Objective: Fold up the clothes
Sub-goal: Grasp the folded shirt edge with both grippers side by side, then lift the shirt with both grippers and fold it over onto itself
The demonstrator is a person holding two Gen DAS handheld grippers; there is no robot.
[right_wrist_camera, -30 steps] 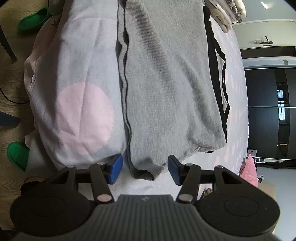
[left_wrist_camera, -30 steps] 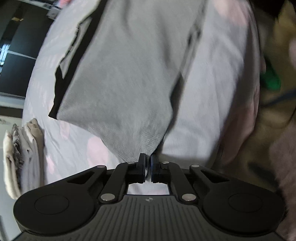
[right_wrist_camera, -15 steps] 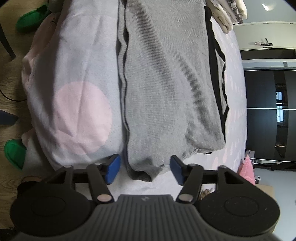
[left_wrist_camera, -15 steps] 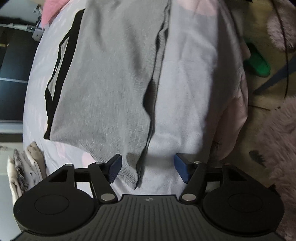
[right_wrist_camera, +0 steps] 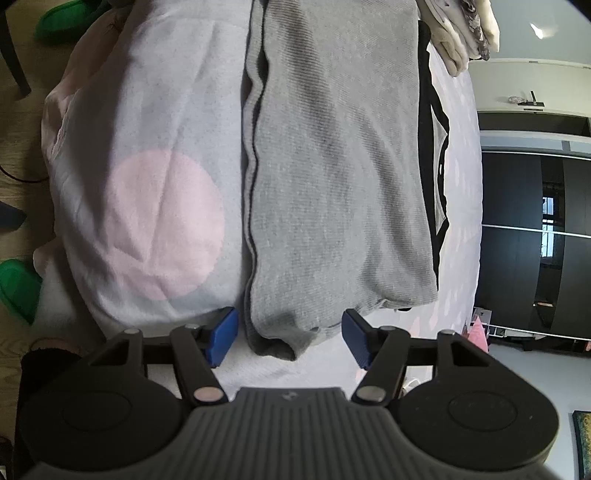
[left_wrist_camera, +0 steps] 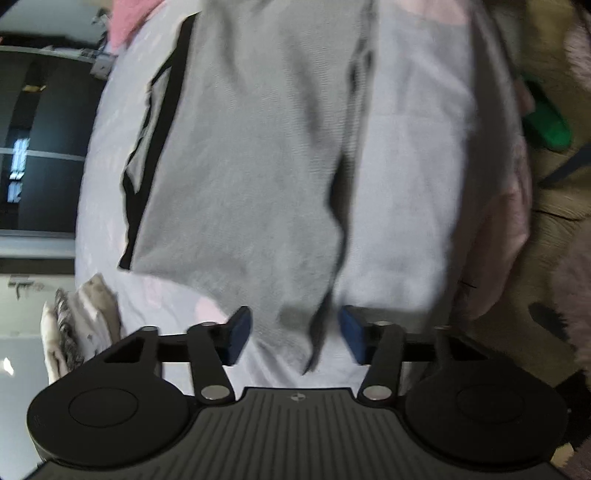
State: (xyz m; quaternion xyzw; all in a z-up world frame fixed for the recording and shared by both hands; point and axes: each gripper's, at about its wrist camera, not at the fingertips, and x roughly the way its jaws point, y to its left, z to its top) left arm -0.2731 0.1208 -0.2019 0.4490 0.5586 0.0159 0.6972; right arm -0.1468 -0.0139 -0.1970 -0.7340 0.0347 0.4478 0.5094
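Observation:
A grey knit garment (left_wrist_camera: 251, 166) with black trim lies folded lengthwise on a pale bed cover (left_wrist_camera: 417, 192). It also shows in the right wrist view (right_wrist_camera: 332, 177). My left gripper (left_wrist_camera: 293, 338) is open, its blue pads on either side of the garment's near corner. My right gripper (right_wrist_camera: 290, 339) is open, its pads on either side of the garment's opposite end, where a rolled cuff (right_wrist_camera: 280, 341) lies between them. Neither gripper holds cloth.
The bed cover (right_wrist_camera: 155, 110) is pale lilac with pink dots. A stack of folded light clothes (left_wrist_camera: 77, 325) lies beside the garment, also in the right wrist view (right_wrist_camera: 465, 33). Green slippers (right_wrist_camera: 18, 288) sit on the wooden floor. Dark wardrobe doors (right_wrist_camera: 535, 240) stand beyond the bed.
My left gripper was shut on the garment's corner, then opened and let it drop onto the bed. The right gripper stayed open and barely moved.

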